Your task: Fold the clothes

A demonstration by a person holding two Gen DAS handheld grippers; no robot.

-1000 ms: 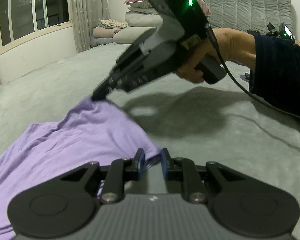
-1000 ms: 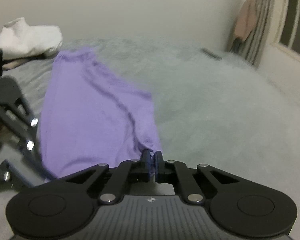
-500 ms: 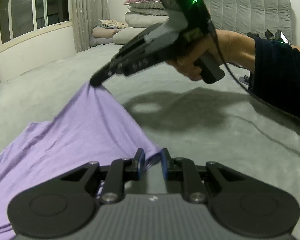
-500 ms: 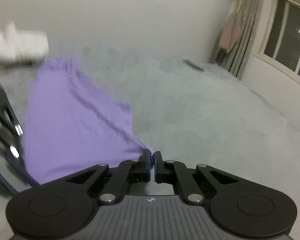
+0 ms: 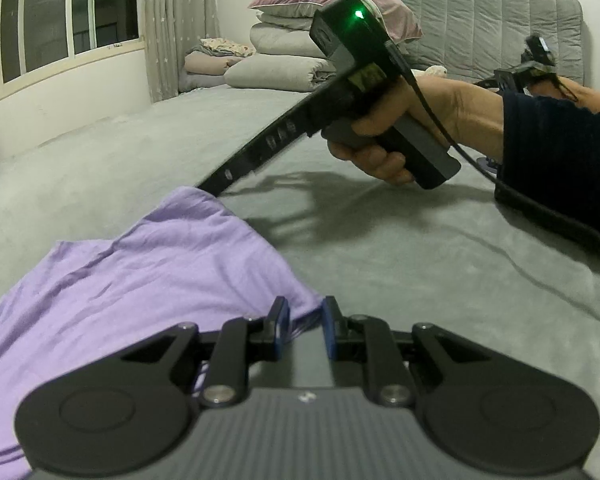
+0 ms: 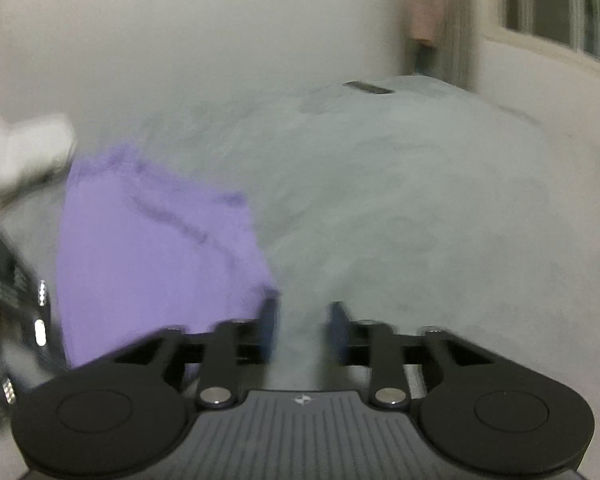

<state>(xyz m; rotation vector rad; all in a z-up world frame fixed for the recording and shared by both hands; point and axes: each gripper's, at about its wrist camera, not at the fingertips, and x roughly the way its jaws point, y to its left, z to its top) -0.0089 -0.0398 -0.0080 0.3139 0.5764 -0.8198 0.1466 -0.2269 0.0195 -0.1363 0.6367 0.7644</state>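
My left gripper (image 5: 302, 330) low over bed (image 5: 380, 248), jaws slightly apart, shirt (image 5: 140, 276) corner lying between them, no pinch visible. My right gripper (image 6: 302, 330) spread wide, holding nothing, tip just beside shirt's far corner. Purple shirt lies on bed. Right view blurred.

Each camera sits just behind its own claw, low over the bed (image 5: 380, 248), looking forward along the fingers. The left view faces the headboard (image 5: 480, 20) and pillows (image 5: 284, 40), with the window (image 5: 60, 20) at its left, and is sharp. The right view faces a bare wall (image 6: 220, 40) and is motion-blurred. Both share the shirt (image 5: 148, 272) (image 6: 152, 248) close ahead; the left view also shows the right claw (image 5: 210, 190) from the side.
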